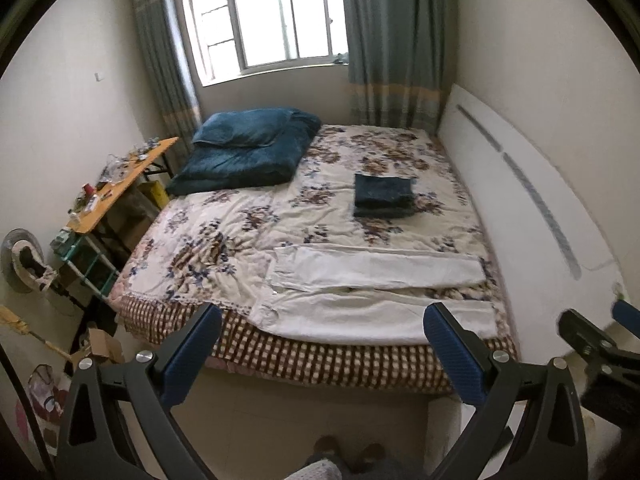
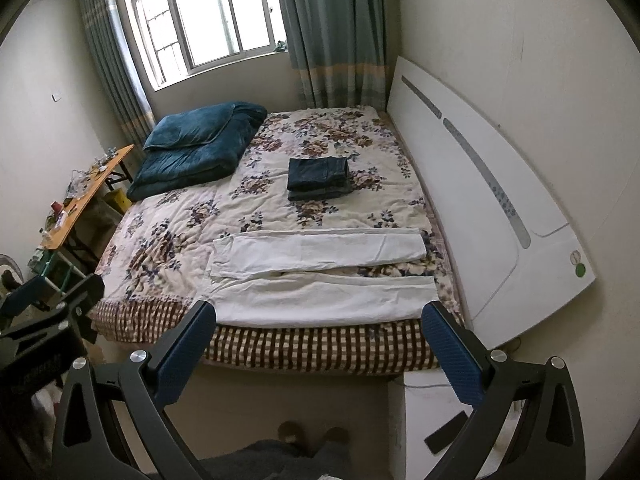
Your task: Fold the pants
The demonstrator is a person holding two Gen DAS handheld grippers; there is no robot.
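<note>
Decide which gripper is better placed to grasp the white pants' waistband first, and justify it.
Left. The waistband lies at the pants' left end, nearer the open left gripper; the right gripper faces the leg cuffs.

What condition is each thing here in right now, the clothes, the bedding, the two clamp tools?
White cotton pants: laid flat, legs spread apart, unfolded.
Dark blue folded garments: stacked mid-bed.
Teal plush quilt: folded, far corner.
Grey-green curtains: drawn open.
Left gripper: open, empty.
Right gripper: open, empty.

bed (image 2: 280, 352) | white pants (image 2: 320, 272) near edge | folded dark stack (image 2: 318, 179) | blue duvet (image 2: 196, 148)
</note>
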